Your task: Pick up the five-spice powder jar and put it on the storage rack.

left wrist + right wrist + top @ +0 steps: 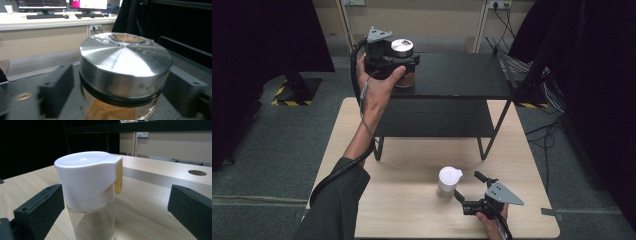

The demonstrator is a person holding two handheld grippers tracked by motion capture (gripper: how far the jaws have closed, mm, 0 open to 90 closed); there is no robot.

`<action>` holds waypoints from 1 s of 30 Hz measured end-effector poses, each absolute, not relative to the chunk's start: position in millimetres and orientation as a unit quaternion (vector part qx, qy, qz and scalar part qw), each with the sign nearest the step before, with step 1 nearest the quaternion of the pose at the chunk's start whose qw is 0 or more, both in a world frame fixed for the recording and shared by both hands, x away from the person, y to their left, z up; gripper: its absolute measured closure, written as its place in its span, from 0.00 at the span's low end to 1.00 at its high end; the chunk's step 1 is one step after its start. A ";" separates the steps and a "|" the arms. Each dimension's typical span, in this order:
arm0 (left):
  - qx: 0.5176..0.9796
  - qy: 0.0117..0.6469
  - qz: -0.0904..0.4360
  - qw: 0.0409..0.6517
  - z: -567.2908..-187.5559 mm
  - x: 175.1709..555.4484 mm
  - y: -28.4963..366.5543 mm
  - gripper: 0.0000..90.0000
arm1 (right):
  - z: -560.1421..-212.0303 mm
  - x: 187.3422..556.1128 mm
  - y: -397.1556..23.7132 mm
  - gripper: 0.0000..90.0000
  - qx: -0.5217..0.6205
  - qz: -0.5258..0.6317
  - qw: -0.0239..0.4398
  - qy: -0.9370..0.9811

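The left gripper (404,70) is up at the black shelf (462,75) that stands on the bench (412,210). Between its fingers (56,90) sits a glass jar (403,77) with a shiny metal lid (125,62) and brown powder inside. The jar stands on the top of the shelf, near its left end. The fingers are apart, one on each side of the jar, and a small gap shows beside the lid — they do not squeeze it.

The right gripper (464,187) is low on the bench, near the person's side. Its fingers (37,207) are wide, with a bottle with a white cap (449,181) standing between them and not touched.

It looks like the jar is being set on the shelf, or is about to be picked up — hard to say which. To do this well, keep the fingers level and even on both sides of the jar. If letting go, pull straight back so no finger bumps the glass. If grabbing, close slowly below the lid, on the glass.

The jar is close to the shelf's left edge, so a push could tip it off. The lower shelf is bare. A cable trails down the left arm and could snag on the shelf corner
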State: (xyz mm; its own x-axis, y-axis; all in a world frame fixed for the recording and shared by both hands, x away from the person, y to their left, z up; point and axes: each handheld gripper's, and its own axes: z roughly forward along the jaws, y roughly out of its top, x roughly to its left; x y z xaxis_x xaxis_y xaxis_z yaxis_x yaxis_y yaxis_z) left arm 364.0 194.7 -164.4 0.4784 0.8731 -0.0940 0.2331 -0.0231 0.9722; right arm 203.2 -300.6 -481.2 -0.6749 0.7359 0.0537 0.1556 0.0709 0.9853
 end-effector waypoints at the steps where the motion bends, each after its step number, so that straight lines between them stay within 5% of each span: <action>1: 0.654 0.423 0.289 0.557 -164.6 362.9 194.8 0.05 | -481.1 203.2 -300.5 0.01 0.323 0.600 0.241 0.691; 30: 0.653 0.375 0.263 0.603 -175.1 335.4 226.5 0.00 | -481.0 203.4 -300.5 0.01 0.324 0.599 0.241 0.691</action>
